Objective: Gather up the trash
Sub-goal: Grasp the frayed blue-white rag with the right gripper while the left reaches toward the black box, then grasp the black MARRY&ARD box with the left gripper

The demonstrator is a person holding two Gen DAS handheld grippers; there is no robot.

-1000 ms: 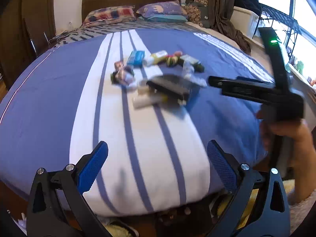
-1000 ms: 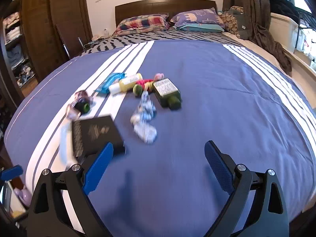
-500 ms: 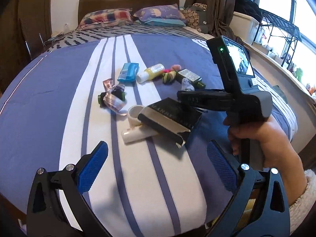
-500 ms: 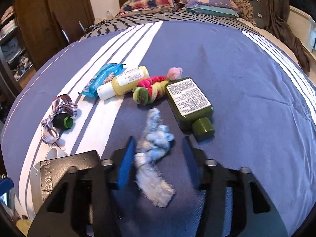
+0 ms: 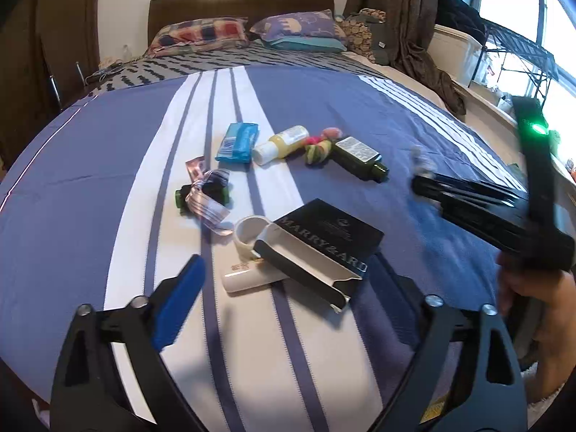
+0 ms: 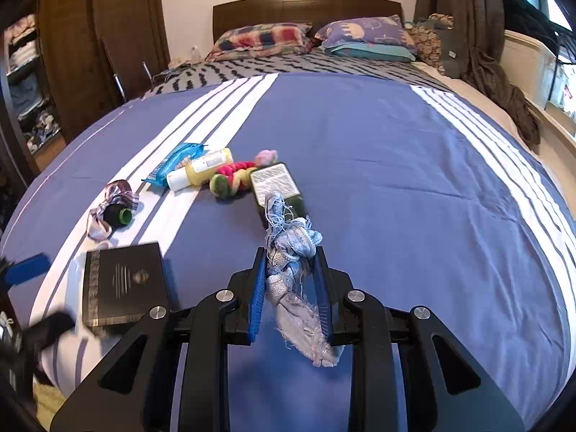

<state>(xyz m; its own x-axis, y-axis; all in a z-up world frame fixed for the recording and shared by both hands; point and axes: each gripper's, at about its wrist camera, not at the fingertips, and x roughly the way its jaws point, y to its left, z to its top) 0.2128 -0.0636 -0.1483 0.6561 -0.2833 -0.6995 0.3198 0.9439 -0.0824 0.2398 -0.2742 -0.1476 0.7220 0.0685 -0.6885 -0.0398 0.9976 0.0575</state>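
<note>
My right gripper [image 6: 291,273] is shut on a frayed pale-blue rag [image 6: 293,273] and holds it above the blue striped bedspread [image 6: 396,180]. In the left wrist view the right gripper [image 5: 428,187] is at the right, blurred, with the rag [image 5: 419,160] at its tip. My left gripper [image 5: 288,277] is open and empty, hovering near the bed's front edge, just before a black box [image 5: 324,241], a white tube [image 5: 244,275] and a tape roll [image 5: 250,232].
Further back lie a blue wipes packet [image 5: 237,142], a yellow bottle [image 5: 279,144], a pink-green scrunchie [image 5: 318,145], a dark green bottle [image 5: 360,158] and a ribbon on a small black bottle [image 5: 205,198]. Pillows [image 5: 295,30] lie at the headboard. A wardrobe [image 6: 72,54] stands left.
My right gripper closed on the rag and lifted it off the bedspread, drawing back. My left gripper moved forward over the bed, closer to the black box.
</note>
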